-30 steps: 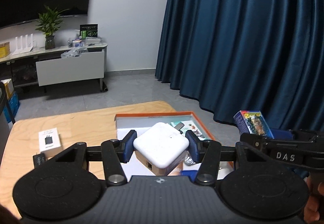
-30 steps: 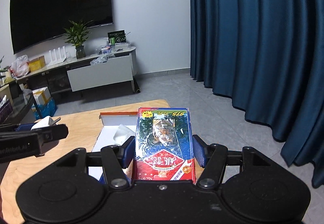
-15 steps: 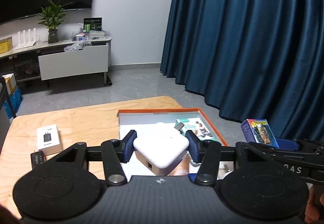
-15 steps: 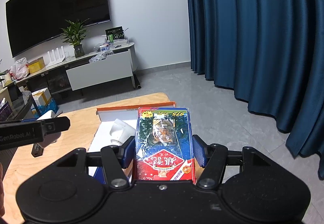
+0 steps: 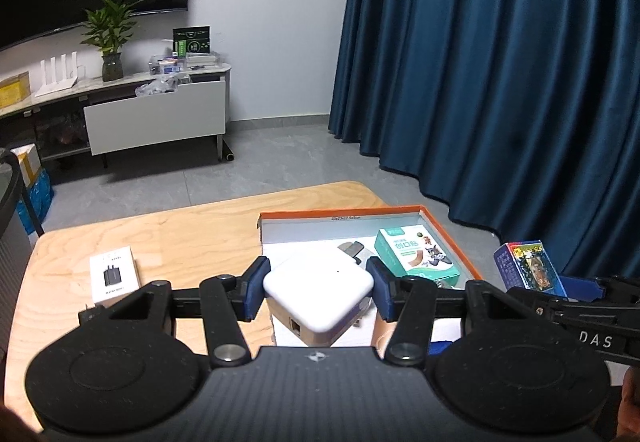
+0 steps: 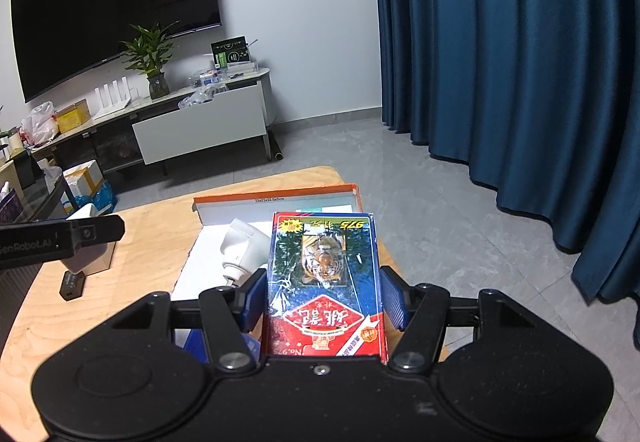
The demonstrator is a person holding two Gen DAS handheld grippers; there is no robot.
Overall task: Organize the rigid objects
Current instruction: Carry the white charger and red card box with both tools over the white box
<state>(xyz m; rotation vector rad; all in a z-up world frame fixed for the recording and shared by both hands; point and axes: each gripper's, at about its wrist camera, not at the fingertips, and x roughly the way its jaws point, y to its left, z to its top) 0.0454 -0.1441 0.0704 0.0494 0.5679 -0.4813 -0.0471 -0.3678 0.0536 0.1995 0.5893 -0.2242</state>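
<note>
Left gripper (image 5: pixel 318 292) fingers clamped on a white charger (image 5: pixel 319 288), blue pads pressing both its sides; charger tilted corner-forward, tan underside showing, held over the near end of the orange tray (image 5: pixel 446 232). Right gripper (image 6: pixel 324 300) fingers clamped on a card box (image 6: pixel 326 282) with a tiger picture, print upside down to the camera, box lying flat along the fingers and sticking out forward over the tray's right part.

Tray sits on a wooden table (image 5: pixel 192 238), orange rim, white inside. In it: a green-white plaster box (image 5: pixel 416 254) at the right side, a small grey thing (image 5: pixel 352 250) just left of that box, partly hidden behind the charger, cannot tell what. From the right wrist view a white adapter (image 6: pixel 242 250) lies in the tray, just left of the card box.

On the table left of the tray: a white box (image 5: pixel 114 278) with a charger picture, lying flat, and a small black plug (image 6: pixel 72 284) nearer the edge, apart from it.

Beyond the table: grey floor, blue curtain (image 5: pixel 500 62) right, TV (image 6: pixel 116 2) on the wall, low cabinet with a plant (image 6: pixel 150 58).
</note>
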